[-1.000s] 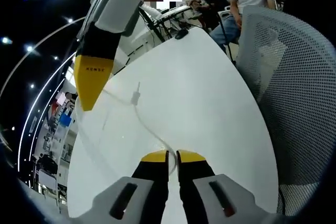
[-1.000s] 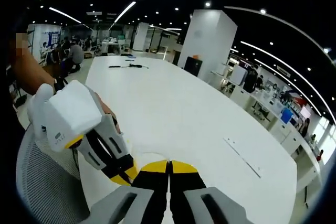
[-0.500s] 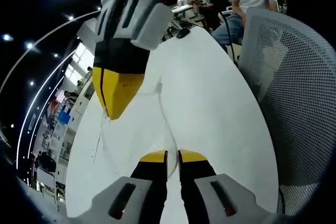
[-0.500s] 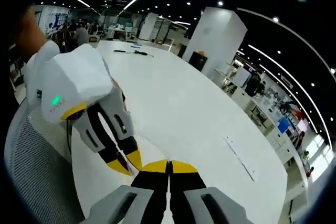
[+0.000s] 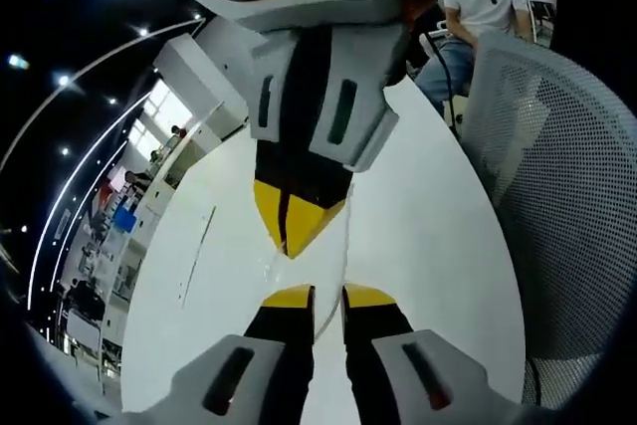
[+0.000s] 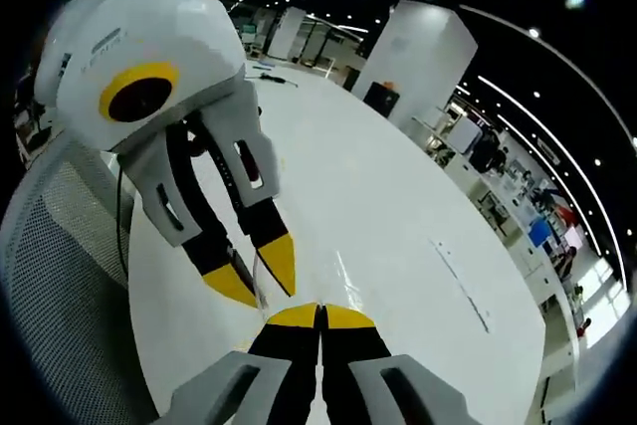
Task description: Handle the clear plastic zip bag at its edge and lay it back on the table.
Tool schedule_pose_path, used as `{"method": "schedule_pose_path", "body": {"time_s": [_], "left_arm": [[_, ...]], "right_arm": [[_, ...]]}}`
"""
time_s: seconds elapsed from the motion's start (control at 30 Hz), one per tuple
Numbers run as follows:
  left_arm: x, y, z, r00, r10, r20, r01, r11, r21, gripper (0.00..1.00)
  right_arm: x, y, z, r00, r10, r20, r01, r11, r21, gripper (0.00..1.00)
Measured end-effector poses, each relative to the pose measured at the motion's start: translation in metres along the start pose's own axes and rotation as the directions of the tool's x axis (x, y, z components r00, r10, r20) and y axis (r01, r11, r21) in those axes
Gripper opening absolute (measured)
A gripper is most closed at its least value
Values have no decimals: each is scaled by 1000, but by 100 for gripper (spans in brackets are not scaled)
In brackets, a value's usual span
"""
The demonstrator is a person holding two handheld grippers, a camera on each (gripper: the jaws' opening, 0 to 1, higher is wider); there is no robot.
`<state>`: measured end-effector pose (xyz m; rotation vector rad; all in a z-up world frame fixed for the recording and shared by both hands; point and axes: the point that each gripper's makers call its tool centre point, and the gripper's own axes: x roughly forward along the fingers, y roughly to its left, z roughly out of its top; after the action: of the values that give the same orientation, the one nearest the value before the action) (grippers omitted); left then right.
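Observation:
The clear plastic zip bag [image 5: 343, 246] is nearly invisible against the white table [image 5: 438, 246]; only faint edge lines and glare show. In the left gripper view my left gripper [image 5: 327, 298] has a narrow gap between its yellow tips, with the bag's edge running into it. My right gripper [image 5: 290, 241] points down just beyond, tips together. In the right gripper view my right gripper [image 6: 319, 314] is shut, apparently pinching the bag's thin edge [image 6: 259, 298]. The left gripper [image 6: 256, 276] hangs close above it with its fingers spread either side of that edge.
A grey mesh chair [image 5: 567, 196] stands against the table's edge, also visible as a mesh chair [image 6: 60, 276]. A seated person [image 5: 478, 7] is at the far end. A thin strip [image 6: 458, 286] lies on the table [image 6: 398, 236]. A white pillar [image 6: 418, 67] stands behind.
The two grippers have closed in until their tips nearly meet over the table. The left gripper's fingers, together before, have parted. The right gripper stays shut.

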<state>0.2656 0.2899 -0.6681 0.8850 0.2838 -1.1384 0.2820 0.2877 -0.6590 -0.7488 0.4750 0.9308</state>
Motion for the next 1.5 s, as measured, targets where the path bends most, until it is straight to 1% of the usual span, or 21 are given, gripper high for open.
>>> {"method": "schedule_pose_path", "body": {"time_s": [0.23, 0.3, 0.33, 0.4, 0.43, 0.53, 0.57, 0.6, 0.63, 0.67, 0.87, 1.0, 1.07, 1.1, 1.17, 1.23, 1.3, 1.37, 1.43, 1.5], "left_arm": [[-6, 0, 8, 1000, 0, 23, 0, 1000, -15, 11], [-9, -1, 14, 998, -4, 70, 10, 997, -80, 13], [-11, 0, 13, 997, -5, 75, 13, 995, -102, 15], [-12, 2, 12, 997, 0, 79, 9, 994, -111, 18], [-14, 3, 11, 996, 4, 88, 7, 992, -127, 19], [-16, 3, 11, 996, -3, 92, 15, 991, -135, 21], [-17, 3, 15, 993, -6, 119, 25, 988, -155, 21], [-17, 5, 15, 993, -3, 118, 21, 988, -154, 21], [-17, 6, 15, 993, 3, 116, 14, 989, -148, 21], [-17, 6, 15, 994, 5, 109, 10, 991, -135, 21], [-19, 7, 21, 991, 3, 134, 18, 987, -157, 22], [-24, 8, 19, 990, 17, 139, 9, 982, -191, 24], [-30, 12, 17, 988, 43, 150, -4, 969, -247, 26], [-33, 14, 14, 987, 56, 154, -10, 958, -287, 27], [-39, 17, 8, 985, 81, 153, -25, 942, -336, 29], [-45, 17, 3, 984, 98, 150, -36, 928, -371, 31], [-50, 16, -2, 983, 111, 144, -48, 922, -384, 32], [-55, 15, -7, 983, 124, 134, -60, 912, -406, 34], [-62, 11, -14, 982, 139, 127, -70, 897, -437, 35], [-65, 9, -20, 982, 147, 119, -77, 887, -455, 36]], "right_arm": [[7, 3, -11, 1000, 5, -28, -5, 1000, -20, 0], [8, 6, -13, 999, 8, -31, -9, 1000, -22, 0], [10, 7, -15, 999, 10, -32, -11, 1000, -24, 0], [10, 8, -16, 999, 11, -31, -12, 1000, -25, 0], [10, 9, -16, 999, 13, -31, -14, 1000, -27, 0], [10, 12, -16, 999, 19, -32, -20, 999, -35, 0], [10, 12, -15, 999, 20, -31, -21, 999, -35, 0], [10, 13, -14, 999, 23, -27, -24, 999, -28, 0], [9, 15, -12, 999, 32, -16, -32, 999, -3, 0], [9, 14, -11, 999, 32, -14, -32, 999, 0, 0], [12, 14, -14, 999, 30, -21, -31, 999, -16, 0], [15, 15, -20, 999, 24, -30, -25, 999, -45, 0], [15, 16, -22, 999, 21, -33, -23, 998, -60, 0], [15, 17, -23, 999, 21, -35, -23, 997, -72, 0], [16, 18, -25, 999, 17, -39, -21, 996, -88, 0], [20, 19, -30, 999, 18, -46, -23, 995, -97, 0], [23, 20, -32, 999, 19, -47, -24, 994, -108, 0], [28, 24, -34, 999, 30, -45, -36, 989, -145, 0], [32, 24, -36, 999, 22, -45, -29, 984, -177, 0], [35, 24, -39, 998, 25, -51, -34, 982, -185, 0]]}}
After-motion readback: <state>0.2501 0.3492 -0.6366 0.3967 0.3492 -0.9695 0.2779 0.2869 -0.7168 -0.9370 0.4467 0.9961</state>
